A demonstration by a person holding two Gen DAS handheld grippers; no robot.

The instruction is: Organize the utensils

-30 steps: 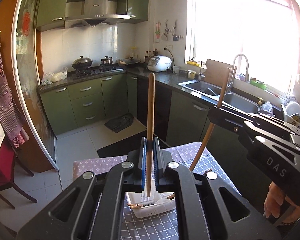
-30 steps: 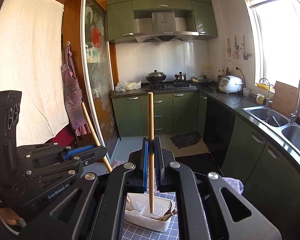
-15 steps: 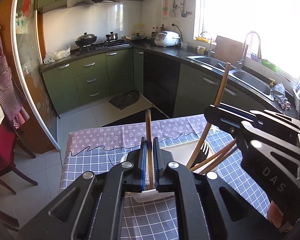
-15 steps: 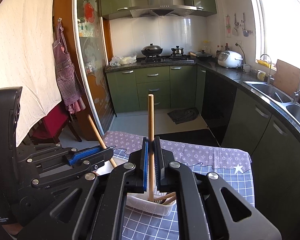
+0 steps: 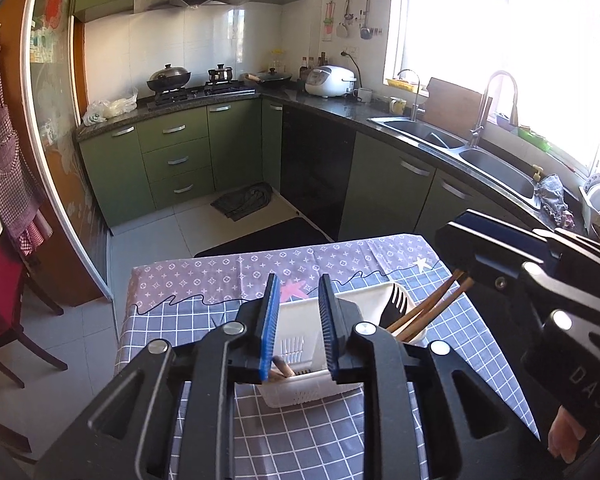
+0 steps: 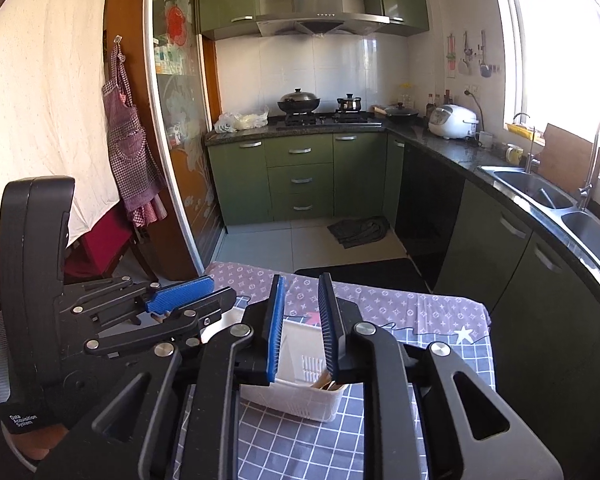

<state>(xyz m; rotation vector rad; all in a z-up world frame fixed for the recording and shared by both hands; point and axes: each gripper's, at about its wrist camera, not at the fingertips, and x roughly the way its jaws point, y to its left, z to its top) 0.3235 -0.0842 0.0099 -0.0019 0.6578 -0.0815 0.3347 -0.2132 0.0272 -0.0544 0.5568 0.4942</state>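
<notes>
Now left gripper (image 5: 298, 326) has just opened, jaws apart w/ nothing between, over white basket (image 5: 300, 316) on table (image 5: 204, 280). Utensils (image 5: 428, 308) stand in basket. Right gripper (image 6: 302, 328) also just opened, empty, above basket.

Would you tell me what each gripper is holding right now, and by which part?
Nothing: the left gripper and right gripper have just been opening, empty, above the white basket.

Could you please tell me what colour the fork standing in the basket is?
Black; the fork shows best in the left wrist view.
</notes>
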